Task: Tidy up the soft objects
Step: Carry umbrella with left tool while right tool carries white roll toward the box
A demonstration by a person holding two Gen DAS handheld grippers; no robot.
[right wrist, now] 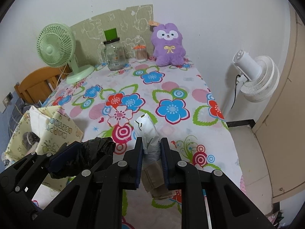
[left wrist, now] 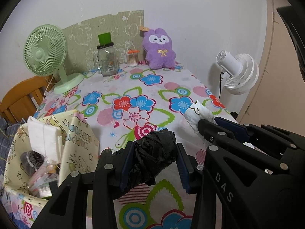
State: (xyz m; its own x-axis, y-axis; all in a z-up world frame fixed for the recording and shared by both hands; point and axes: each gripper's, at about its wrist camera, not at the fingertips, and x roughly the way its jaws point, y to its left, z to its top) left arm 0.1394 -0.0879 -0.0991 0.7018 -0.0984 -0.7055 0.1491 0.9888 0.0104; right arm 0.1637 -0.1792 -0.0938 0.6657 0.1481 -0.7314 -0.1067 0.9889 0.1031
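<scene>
Both grippers grip tight — our left gripper (left wrist: 154,160) clamps a black bag (left wrist: 152,152), our right gripper (right wrist: 151,152) a white bundle (right wrist: 146,131).

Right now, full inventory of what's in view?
black plastic bundle: 1, black, in left hand-held gripper
white bundle: 1, white with brown end, in right hand-held gripper
fabric bin: 1, pale yellow, table's left edge, holds cloths
plush toy: 1, purple, far edge
desk fan: 1, green, far left
glass jar: 1, clear, far centre
swab pot: 1, orange lid, beside plush
standing fan: 1, white, right of table
left hand-held gripper: black, shut
right hand-held gripper: black, shut
</scene>
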